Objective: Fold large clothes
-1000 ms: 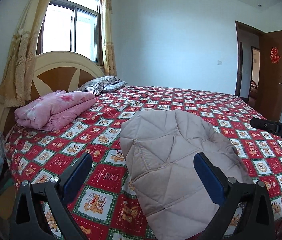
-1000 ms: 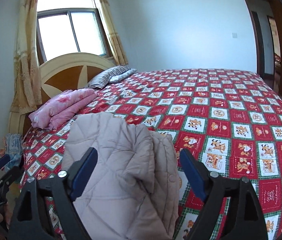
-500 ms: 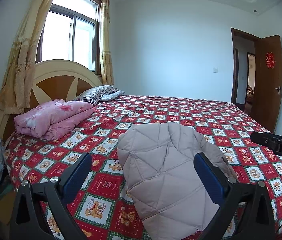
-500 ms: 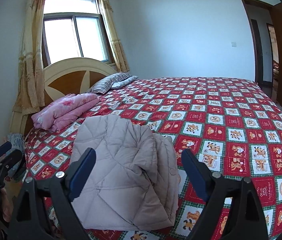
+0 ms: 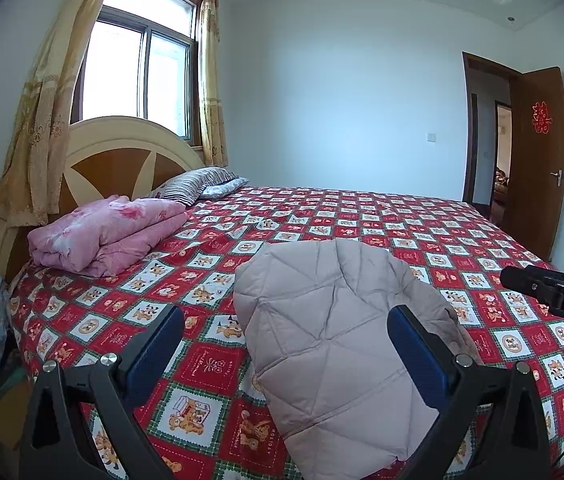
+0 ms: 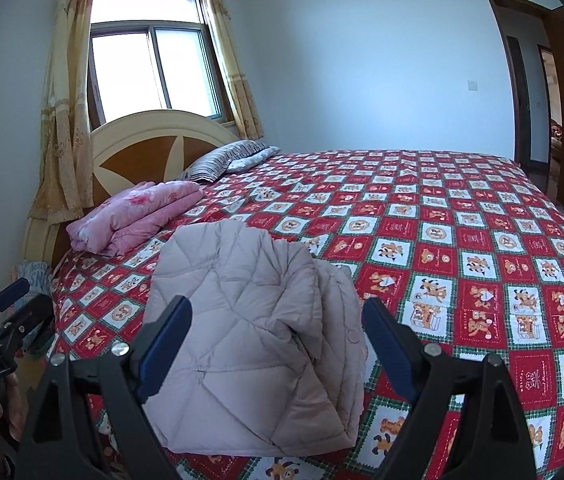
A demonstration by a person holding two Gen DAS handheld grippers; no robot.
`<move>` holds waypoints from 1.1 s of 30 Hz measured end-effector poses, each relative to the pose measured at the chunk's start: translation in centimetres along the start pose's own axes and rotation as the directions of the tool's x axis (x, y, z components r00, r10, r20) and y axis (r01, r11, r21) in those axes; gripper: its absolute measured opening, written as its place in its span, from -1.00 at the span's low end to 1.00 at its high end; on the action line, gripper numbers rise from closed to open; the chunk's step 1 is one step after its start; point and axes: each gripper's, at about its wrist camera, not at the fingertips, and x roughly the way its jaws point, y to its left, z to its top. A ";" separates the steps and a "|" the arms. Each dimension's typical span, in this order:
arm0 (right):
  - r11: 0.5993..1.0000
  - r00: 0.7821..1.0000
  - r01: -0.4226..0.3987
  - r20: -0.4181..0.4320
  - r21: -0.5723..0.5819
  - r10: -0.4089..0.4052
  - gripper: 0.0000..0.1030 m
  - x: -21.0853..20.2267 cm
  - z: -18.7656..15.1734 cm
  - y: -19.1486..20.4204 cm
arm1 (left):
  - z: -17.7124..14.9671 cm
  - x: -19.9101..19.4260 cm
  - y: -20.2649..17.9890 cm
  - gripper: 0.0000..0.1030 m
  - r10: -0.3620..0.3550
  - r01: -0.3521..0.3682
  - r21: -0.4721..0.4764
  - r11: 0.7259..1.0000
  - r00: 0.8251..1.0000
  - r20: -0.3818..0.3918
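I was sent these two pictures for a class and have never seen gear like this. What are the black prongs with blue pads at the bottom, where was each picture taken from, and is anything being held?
There is no robot here. A person holds a two-finger clamp in each hand, and each clamp carries a wide-angle camera looking forward along its fingers. One picture comes from the left gripper, the other from the right gripper; the blue strips are their pads.

Both look over a bed with a red checked cover. On it lies a folded beige quilted jacket, with a folded pink blanket and striped pillows near the headboard.

Nothing is held: both grippers stand wide open, and the jacket lies on the bed beyond the pads.
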 end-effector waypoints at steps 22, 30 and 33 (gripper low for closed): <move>1.000 1.000 -0.008 -0.007 -0.009 0.008 0.74 -0.1 -0.2 0.7 | -0.1 0.2 0.1 0.98 0.010 -0.010 0.001 1.000 1.000 -0.003; 1.000 1.000 -0.007 -0.004 -0.014 0.007 0.74 -0.1 -0.1 0.7 | -0.1 0.3 0.0 0.98 0.024 -0.024 0.010 1.000 1.000 -0.005; 1.000 1.000 -0.009 -0.004 -0.019 0.009 0.74 -0.2 0.0 0.7 | -0.1 0.4 -0.1 0.98 0.023 -0.023 0.012 1.000 1.000 -0.007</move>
